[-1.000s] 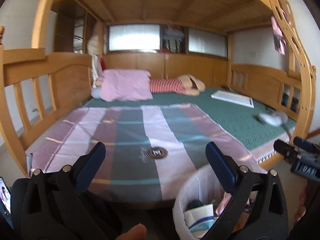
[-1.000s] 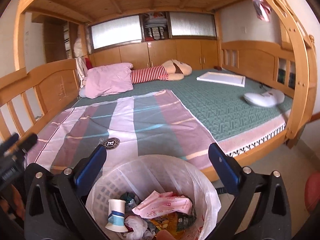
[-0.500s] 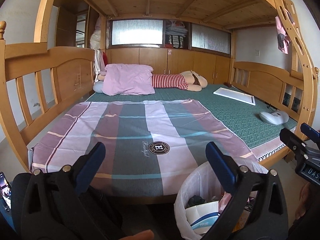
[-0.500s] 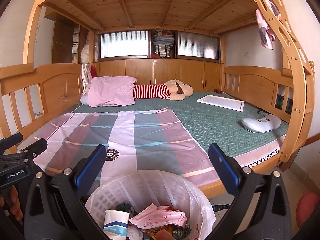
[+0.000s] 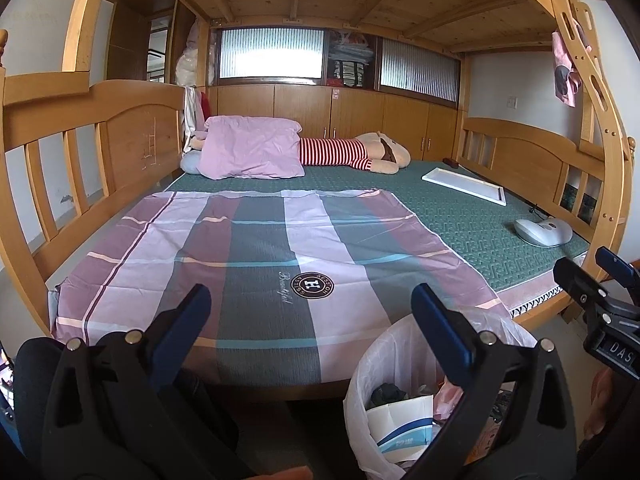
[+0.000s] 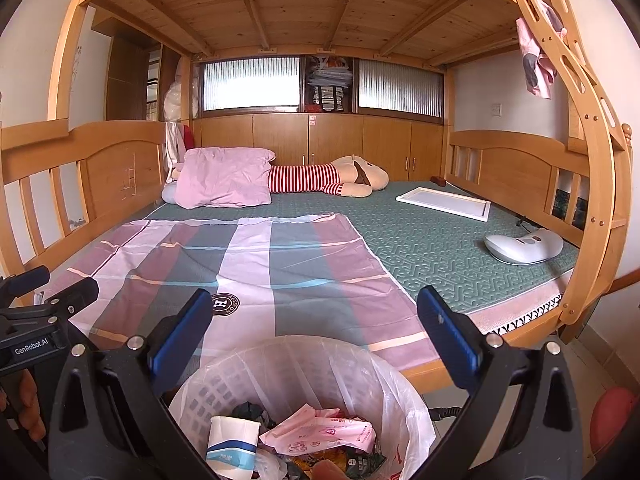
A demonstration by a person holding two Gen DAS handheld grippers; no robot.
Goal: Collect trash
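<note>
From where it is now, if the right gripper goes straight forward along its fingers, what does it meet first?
Probably the striped sheet on the bed. The right gripper is open, empty and points over the far rim of the trash bin toward the mattress. Depth is unclear, so it may pass just above the sheet.

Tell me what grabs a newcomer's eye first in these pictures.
The striped purple, grey and white sheet spread over the near half of the wooden bunk's green mattress. At the far end a pink pillow lies beside a plush toy in red-and-white stripes. Right below the open right tool, a lined bin holds trash.
</note>
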